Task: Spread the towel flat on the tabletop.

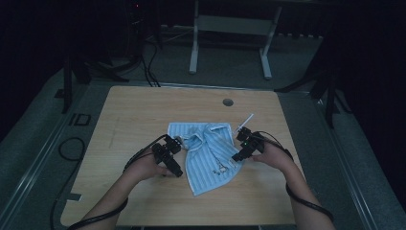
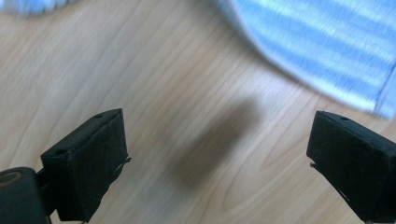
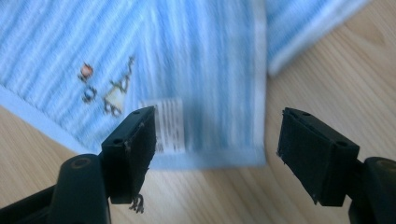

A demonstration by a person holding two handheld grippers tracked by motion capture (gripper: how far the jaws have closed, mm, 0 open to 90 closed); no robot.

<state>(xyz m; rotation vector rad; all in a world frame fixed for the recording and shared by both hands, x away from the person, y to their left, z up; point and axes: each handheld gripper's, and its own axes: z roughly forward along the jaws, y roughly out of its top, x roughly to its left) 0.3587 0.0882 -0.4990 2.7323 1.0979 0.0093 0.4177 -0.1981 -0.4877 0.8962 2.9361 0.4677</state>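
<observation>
Item: light-blue striped towel (image 1: 210, 153), lying rumpled and partly folded on the middle of the table, one corner pointing toward the person; a small embroidered motif (image 3: 109, 91) and a white care label (image 3: 169, 125) sit near one hemmed edge.
Position: between the two tools, flat on the wood, nothing lifted.
Left tool (image 1: 168, 154): at the towel's left edge; in the left gripper view its jaws are spread wide over bare wood, the cloth's border lying beyond them, untouched.
Right tool (image 1: 245, 144): at the towel's right edge; in the right gripper view its jaws stand apart above the hemmed corner by the label, pads not pressing on cloth.
Step in hand (judged): taking hold of opposite edges to spread or fold the towel.
Handling note: bring each tool low onto a single layer at the hem, close fully before lifting, and take matching corners so the cloth draws out evenly; the bunched middle may drag if only one side is pulled.
Other article: a small white pen-like object (image 1: 243, 122) just beyond the right tool, identity unclear.
Surface: pale wood-grain table (image 1: 143, 110) with rounded corners and a cable hole (image 1: 228, 102) near the far edge.
Room: dim; grey floor, dark surround, a white-legged frame (image 1: 230, 38) behind, black cables (image 1: 72, 148) trailing at the left.
</observation>
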